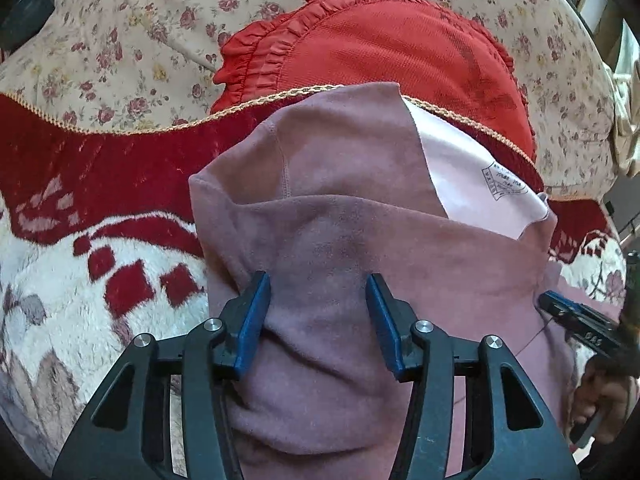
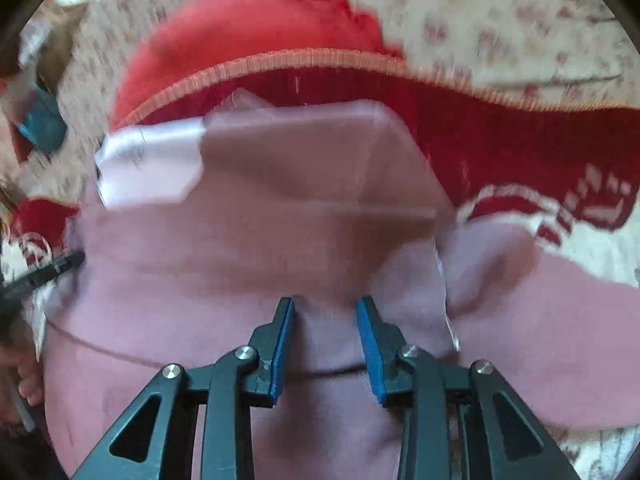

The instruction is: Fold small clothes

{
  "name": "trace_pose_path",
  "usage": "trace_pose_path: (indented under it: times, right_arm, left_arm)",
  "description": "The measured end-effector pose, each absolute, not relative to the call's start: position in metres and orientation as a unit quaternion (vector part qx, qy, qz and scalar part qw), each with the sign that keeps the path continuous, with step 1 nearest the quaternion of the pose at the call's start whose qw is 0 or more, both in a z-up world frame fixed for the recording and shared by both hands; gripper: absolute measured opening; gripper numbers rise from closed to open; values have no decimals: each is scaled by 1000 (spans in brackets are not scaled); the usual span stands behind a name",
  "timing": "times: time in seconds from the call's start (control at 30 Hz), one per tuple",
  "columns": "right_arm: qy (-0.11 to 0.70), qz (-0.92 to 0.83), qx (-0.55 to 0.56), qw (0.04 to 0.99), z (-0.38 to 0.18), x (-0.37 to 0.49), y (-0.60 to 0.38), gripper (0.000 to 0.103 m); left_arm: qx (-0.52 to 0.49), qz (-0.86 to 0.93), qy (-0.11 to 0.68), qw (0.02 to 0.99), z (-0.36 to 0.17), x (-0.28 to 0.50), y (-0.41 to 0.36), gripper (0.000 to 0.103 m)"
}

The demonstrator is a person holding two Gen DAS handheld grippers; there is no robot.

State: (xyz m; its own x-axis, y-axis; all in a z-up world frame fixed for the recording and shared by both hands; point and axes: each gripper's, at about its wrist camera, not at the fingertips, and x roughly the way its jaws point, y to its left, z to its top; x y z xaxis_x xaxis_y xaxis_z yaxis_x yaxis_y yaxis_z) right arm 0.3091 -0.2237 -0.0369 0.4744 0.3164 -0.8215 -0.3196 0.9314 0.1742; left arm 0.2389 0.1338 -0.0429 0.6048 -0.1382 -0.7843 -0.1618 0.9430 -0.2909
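Note:
A dusty-pink fleece garment (image 1: pixel 360 220) lies folded over on a red and white blanket; the right wrist view shows it blurred (image 2: pixel 280 200). A paler inner side with a printed label (image 1: pixel 480 184) shows at its far corner (image 2: pixel 148 160). My left gripper (image 1: pixel 318 292) points down at the garment, its blue pads apart with a soft ridge of the fleece bulging between them. My right gripper (image 2: pixel 326 312) stands open over the same garment, cloth below the gap. In the left wrist view the right gripper's tip (image 1: pixel 560 308) shows at the garment's right edge.
A red ruffled piece (image 1: pixel 380 48) lies beyond the garment on a floral sheet (image 1: pixel 120 20). The plush red and white blanket (image 1: pixel 100 168) has a braided edge. A hand (image 1: pixel 600 400) grips the right tool's handle at lower right.

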Motion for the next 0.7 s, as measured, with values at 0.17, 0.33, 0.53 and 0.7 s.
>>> trace_pose_path:
  times: [0.17, 0.33, 0.53, 0.7]
  right_arm:
    - [359, 86, 16, 929, 29, 270, -286, 31]
    - [243, -39, 53, 968, 58, 202, -402, 43]
    - [262, -137, 74, 952, 42, 158, -533, 45]
    - [289, -151, 116, 938, 24, 153, -584, 45]
  left_arm:
    - [-199, -4, 443, 874, -38, 227, 134, 50]
    - [-184, -22, 449, 874, -31, 217, 121, 52]
    - [-194, -30, 452, 870, -32, 214, 119, 57]
    - [-193, -28, 452, 871, -32, 215, 118, 57]
